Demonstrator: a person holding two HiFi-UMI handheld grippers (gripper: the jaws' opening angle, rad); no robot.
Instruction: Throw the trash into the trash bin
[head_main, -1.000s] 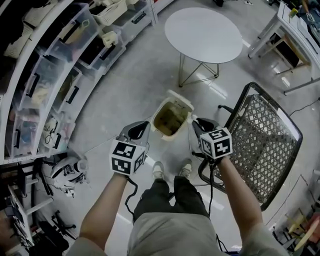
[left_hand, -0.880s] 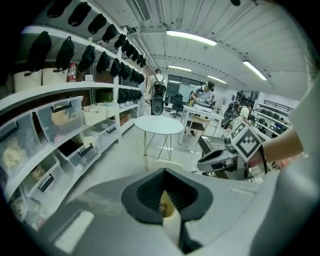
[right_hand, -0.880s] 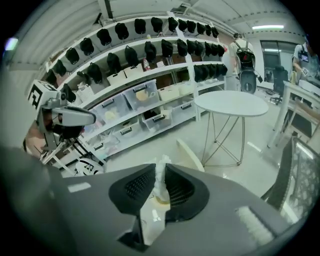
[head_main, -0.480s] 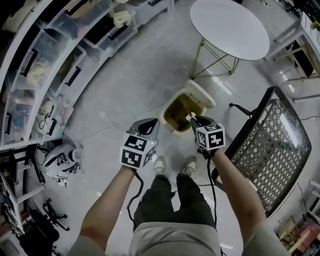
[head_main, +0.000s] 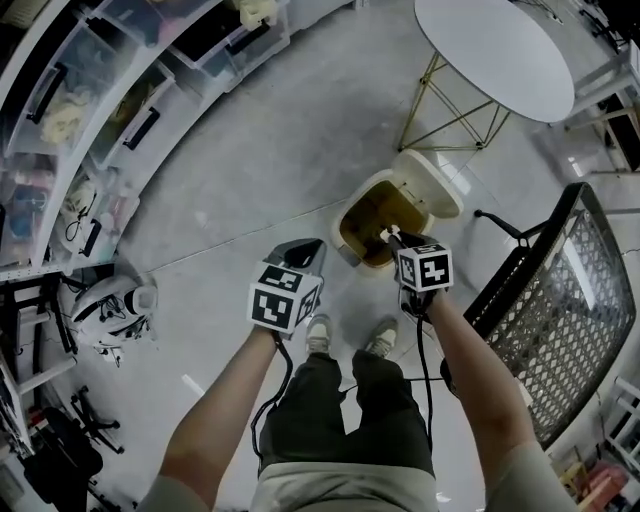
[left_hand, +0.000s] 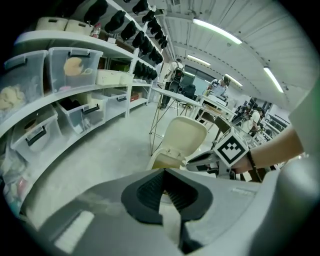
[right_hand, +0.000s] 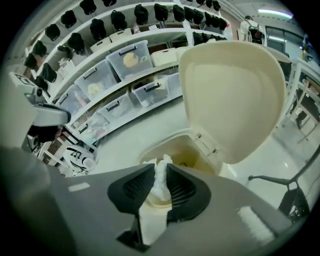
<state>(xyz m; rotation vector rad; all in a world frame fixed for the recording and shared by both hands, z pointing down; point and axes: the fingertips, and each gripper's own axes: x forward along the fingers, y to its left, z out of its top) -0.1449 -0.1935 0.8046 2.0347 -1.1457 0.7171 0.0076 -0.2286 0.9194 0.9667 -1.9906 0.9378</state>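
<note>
Workshop-lab: shelving (left_hand: 65, 37), clear storage bins (left_hand: 75, 70) (workbenches (left_hand: 185, 98) beyond).

**A:** What is the trash (right_hand: 161, 181) made of?

**B:** Soft white paper, crumpled and matt. The right gripper (right_hand: 159, 170) has ribbed black pads (right_hand: 135, 186) that look rubbery, and its shell is matt grey plastic.

**A:** And the trash bin (right_hand: 230, 95)?

**B:** Smooth cream plastic, with a faint gloss on the lid.

**A:** And around it, from the head view?

**B:** The grey floor (head_main: 250, 160) is smooth with a dull sheen. At one o'clock, the table (head_main: 500, 50) has a matt white top on thin brassy metal rods. At four o'clock, the chair (head_main: 560, 300) is black metal mesh. At ten o'clock, the boxes (head_main: 60, 100) are clear plastic.
</note>
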